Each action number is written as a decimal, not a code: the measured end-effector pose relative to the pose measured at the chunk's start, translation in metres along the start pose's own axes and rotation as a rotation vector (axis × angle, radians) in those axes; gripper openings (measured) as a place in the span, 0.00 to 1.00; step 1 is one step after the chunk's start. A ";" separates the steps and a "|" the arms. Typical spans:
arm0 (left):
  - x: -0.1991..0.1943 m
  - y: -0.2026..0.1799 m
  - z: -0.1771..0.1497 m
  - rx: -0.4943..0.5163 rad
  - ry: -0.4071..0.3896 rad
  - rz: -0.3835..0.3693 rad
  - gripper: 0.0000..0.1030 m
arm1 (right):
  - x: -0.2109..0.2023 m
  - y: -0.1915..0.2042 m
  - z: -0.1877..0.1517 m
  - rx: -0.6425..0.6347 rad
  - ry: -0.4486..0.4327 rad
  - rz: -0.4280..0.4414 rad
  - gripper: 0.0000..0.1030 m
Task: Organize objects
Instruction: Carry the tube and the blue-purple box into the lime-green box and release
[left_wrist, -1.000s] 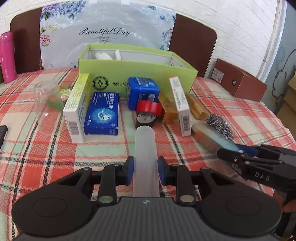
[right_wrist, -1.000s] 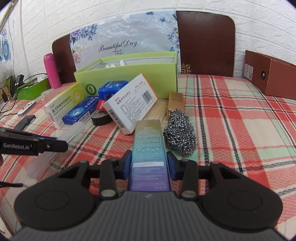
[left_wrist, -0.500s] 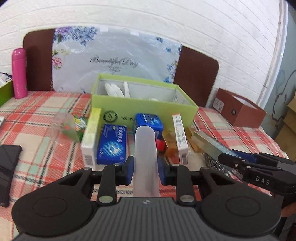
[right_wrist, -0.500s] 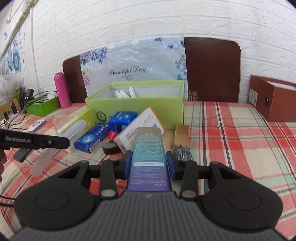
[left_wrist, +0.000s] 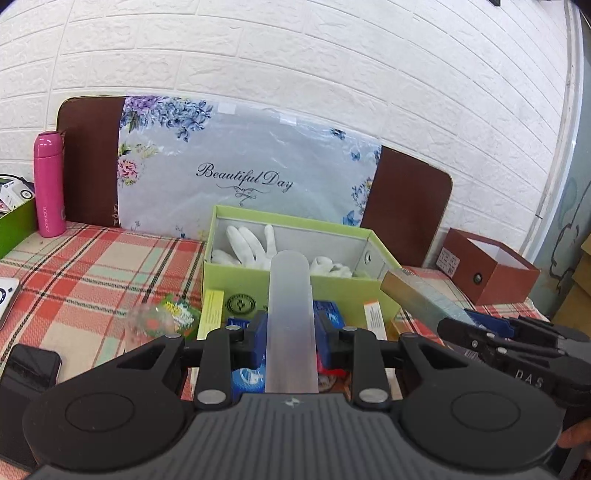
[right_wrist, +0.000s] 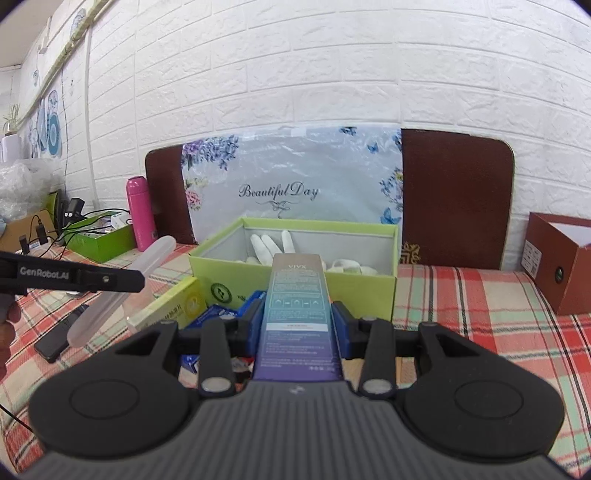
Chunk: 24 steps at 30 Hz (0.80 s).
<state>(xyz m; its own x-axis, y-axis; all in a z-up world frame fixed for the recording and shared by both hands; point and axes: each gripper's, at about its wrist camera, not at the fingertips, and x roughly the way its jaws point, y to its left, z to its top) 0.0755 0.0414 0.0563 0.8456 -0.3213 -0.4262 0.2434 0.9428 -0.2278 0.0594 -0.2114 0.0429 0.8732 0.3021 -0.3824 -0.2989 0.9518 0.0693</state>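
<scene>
My left gripper (left_wrist: 290, 338) is shut on a frosted translucent tube case (left_wrist: 291, 317) and holds it raised, pointing at the open green box (left_wrist: 295, 288). My right gripper (right_wrist: 298, 328) is shut on a long blue-purple carton (right_wrist: 297, 314), also raised in front of the green box (right_wrist: 295, 284). White gloves (left_wrist: 251, 245) lie inside the box. The carton (left_wrist: 417, 295) and right gripper show at the right of the left wrist view. The tube case (right_wrist: 122, 288) shows at the left of the right wrist view.
Small boxes, a yellow carton (right_wrist: 170, 308) and a blue box (left_wrist: 327, 310), lie on the plaid tablecloth (right_wrist: 480, 314) before the green box. A pink bottle (left_wrist: 48, 184), a black phone (left_wrist: 26, 373), a clear cup (left_wrist: 162, 321) and a brown box (left_wrist: 487, 273) stand around.
Both grippers have risen from the table with the tube case and the carton, and now face the green box from higher up, so its inside shows.
</scene>
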 end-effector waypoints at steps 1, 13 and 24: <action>0.003 0.002 0.006 -0.009 -0.007 0.001 0.27 | 0.003 0.001 0.003 -0.007 -0.004 0.003 0.37; 0.086 0.009 0.079 -0.088 0.021 -0.032 0.27 | 0.080 -0.007 0.049 -0.003 -0.017 0.022 0.37; 0.169 0.023 0.091 -0.104 0.011 0.023 0.63 | 0.181 -0.012 0.060 -0.061 0.010 -0.062 0.51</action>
<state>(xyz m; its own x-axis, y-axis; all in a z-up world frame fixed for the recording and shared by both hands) 0.2675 0.0164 0.0588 0.8450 -0.3014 -0.4416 0.1729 0.9356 -0.3077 0.2446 -0.1653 0.0281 0.8869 0.2416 -0.3937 -0.2674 0.9635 -0.0110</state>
